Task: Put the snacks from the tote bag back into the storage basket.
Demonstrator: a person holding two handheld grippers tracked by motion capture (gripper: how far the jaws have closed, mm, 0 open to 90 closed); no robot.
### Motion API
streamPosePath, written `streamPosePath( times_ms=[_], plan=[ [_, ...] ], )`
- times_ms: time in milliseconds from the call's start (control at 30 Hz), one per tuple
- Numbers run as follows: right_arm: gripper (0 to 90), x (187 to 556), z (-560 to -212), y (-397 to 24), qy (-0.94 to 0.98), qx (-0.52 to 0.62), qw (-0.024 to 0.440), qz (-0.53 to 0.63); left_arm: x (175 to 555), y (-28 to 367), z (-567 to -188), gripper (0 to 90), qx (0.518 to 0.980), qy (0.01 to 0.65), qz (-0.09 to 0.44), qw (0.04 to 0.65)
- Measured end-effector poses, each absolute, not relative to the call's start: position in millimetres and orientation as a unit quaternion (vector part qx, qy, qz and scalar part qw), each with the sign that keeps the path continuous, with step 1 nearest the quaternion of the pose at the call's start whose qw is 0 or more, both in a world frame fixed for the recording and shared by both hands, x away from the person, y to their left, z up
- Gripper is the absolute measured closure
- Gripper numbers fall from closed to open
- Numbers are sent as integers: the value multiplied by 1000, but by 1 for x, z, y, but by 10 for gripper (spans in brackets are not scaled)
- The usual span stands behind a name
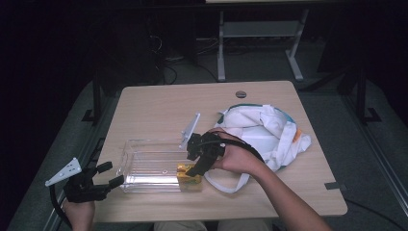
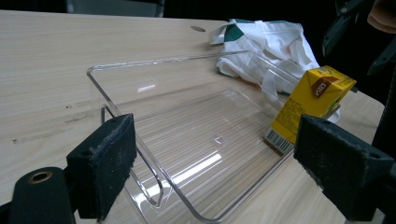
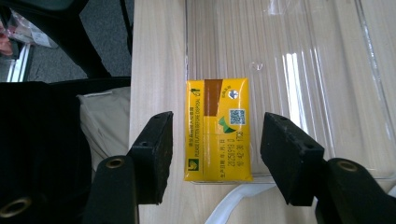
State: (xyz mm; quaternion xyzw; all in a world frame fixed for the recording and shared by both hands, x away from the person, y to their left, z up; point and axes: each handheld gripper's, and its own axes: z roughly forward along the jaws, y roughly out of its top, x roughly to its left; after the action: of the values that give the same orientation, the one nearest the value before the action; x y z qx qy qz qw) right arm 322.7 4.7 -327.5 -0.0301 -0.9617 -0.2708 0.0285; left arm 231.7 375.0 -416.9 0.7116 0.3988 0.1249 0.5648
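Room: dark, grey floor [image 1: 269, 62], with a white-legged desk frame [image 1: 260, 33] at 12 o'clock beyond the tabletop and black cables on the floor at about 11 o'clock. Tabletop [image 1: 159, 103]: pale wood-grain laminate, rounded corners, a small round grommet [image 1: 241, 94] near its far edge; faint scuff marks show on the wood in the left gripper view. Clear plastic bin [image 1: 149, 166]: rectangular, ribbed floor, lying toward 7 o'clock on the tabletop, its walls catching glare. Yellow drink carton [image 1: 188, 174]: at the bin's 3 o'clock end, leaning tilted against the bin's end wall in the left gripper view [image 2: 310, 105]; printed face, barcode and a brown panel visible. White cloth bag [image 1: 269, 132]: crumpled, teal trim, at 3 o'clock of the bin, one white strap looping toward the near edge. Right tongs [image 1: 202, 159]: held in the person's right hand [image 1: 238, 156], poised directly above the carton; in the right gripper view the jaws stand spread on either side of the carton [image 3: 217, 128] with clear gaps, not touching it. Left tongs [image 1: 109, 175]: at 8 o'clock, just off the tabletop's near-left corner, held in the left hand [image 1: 79, 211], jaws parted and aimed at the bin's near end [image 2: 154, 186], grasping nothing. Grey three-cornered plate [image 1: 63, 172] tops the left tongs.
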Motion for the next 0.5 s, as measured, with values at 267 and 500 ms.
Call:
streamPosePath(
  times_ms=[267, 500],
  plan=[
    [444, 325, -320, -1, -959, -36, 23, -280, 232, 374, -417, 128, 710, 400, 125, 566],
    [451, 328, -316, -7, -957, -48, 17, -285, 231, 375, -417, 127, 709, 400, 125, 567]
  ],
)
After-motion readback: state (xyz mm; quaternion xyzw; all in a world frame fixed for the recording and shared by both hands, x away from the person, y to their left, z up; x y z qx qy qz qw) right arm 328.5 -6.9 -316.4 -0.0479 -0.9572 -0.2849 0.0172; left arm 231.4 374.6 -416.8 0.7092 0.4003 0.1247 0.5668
